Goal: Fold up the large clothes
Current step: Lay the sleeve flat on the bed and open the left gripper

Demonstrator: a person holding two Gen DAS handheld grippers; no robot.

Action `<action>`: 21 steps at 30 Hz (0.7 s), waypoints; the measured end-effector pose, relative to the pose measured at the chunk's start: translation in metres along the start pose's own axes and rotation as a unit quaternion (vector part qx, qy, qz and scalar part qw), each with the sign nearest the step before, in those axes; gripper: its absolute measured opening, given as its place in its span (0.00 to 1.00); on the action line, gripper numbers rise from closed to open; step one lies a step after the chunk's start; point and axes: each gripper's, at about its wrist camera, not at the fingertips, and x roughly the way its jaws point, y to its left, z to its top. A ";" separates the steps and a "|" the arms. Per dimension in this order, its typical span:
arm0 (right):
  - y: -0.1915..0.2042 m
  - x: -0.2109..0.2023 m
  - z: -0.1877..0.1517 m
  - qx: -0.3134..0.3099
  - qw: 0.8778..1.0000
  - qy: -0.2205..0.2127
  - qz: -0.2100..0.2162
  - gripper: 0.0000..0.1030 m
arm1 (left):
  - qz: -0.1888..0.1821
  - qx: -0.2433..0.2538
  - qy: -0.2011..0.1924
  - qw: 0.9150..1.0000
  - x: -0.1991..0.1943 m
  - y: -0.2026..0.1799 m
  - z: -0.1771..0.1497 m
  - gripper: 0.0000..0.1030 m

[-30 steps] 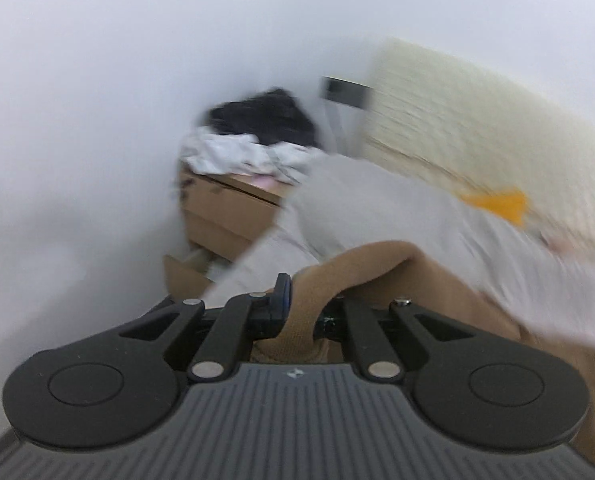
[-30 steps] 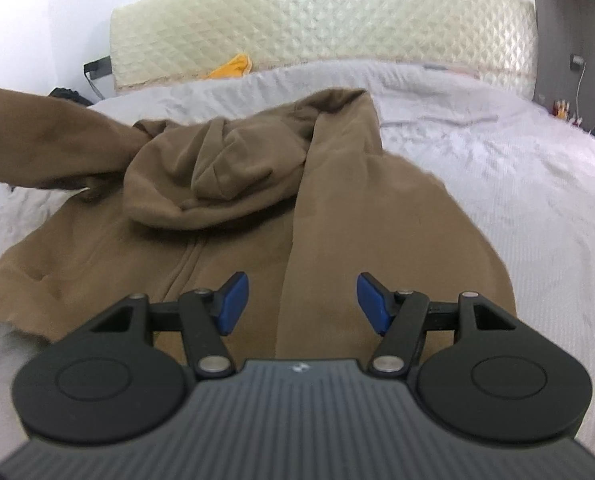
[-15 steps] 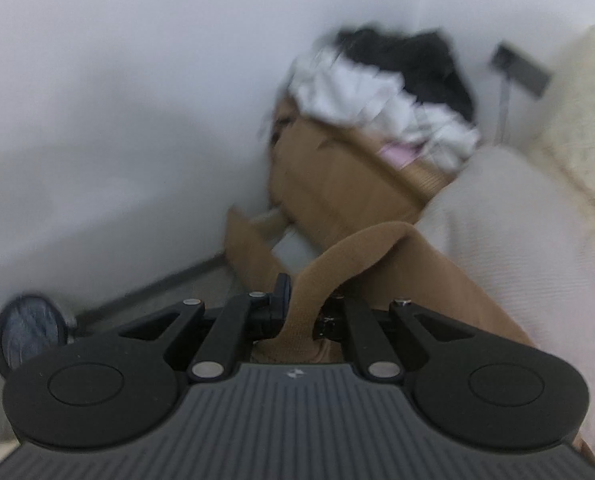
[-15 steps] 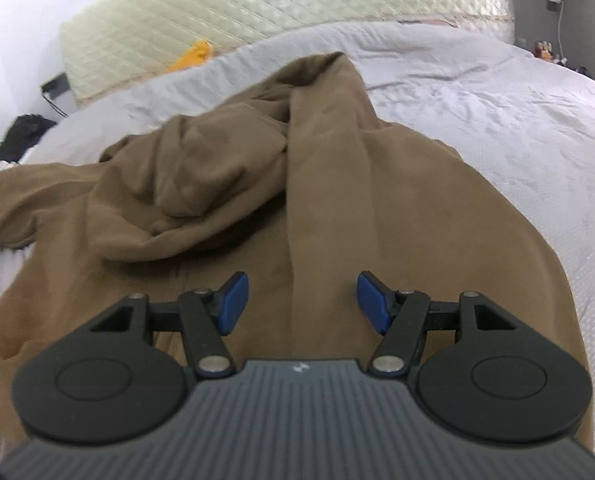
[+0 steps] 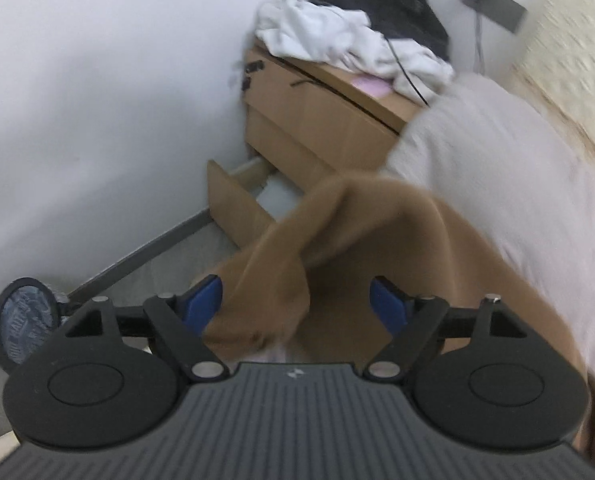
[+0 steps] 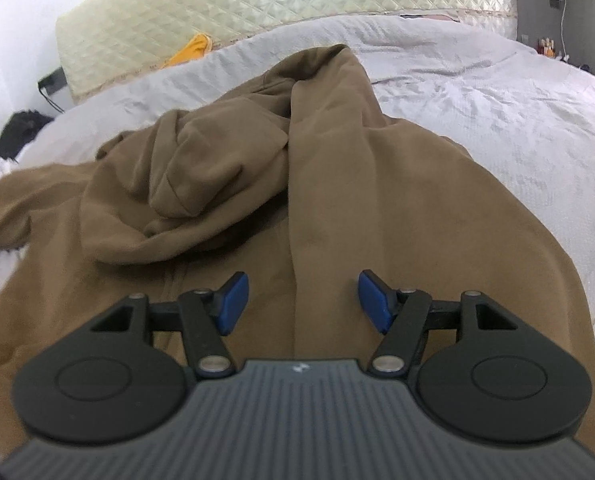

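— How do your jaws stand?

— My left gripper (image 5: 295,300) has just been opening; its jaws are wide now, and the brown sleeve (image 5: 265,276) hangs loose between them, lying against the left pad but pinched by neither; my right gripper (image 6: 302,300) is part open and holds nothing, poised over the cloth.

— And the garment?

— The brown hoodie (image 6: 377,200) lies spread on the bed (image 6: 497,92), hood (image 6: 185,184) crumpled at its middle; the sleeve trails over the bed's edge; beyond it is a wooden nightstand (image 5: 317,120) heaped with white and black clothes (image 5: 337,36), its lower drawer (image 5: 237,204) pulled out.
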 end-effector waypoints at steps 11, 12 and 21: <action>-0.015 -0.038 -0.013 -0.005 1.000 0.009 0.025 0.61 | -0.089 0.118 0.005 0.989 -0.149 -0.047 -0.110 0.82; -0.016 -0.042 -0.014 -0.007 1.000 0.007 0.029 0.61 | -0.104 0.124 0.009 0.987 -0.162 -0.052 -0.124 0.82; -0.026 -0.082 -0.032 -0.014 0.999 -0.010 0.039 0.61 | -0.229 0.199 0.021 0.953 -0.285 -0.101 -0.278 0.81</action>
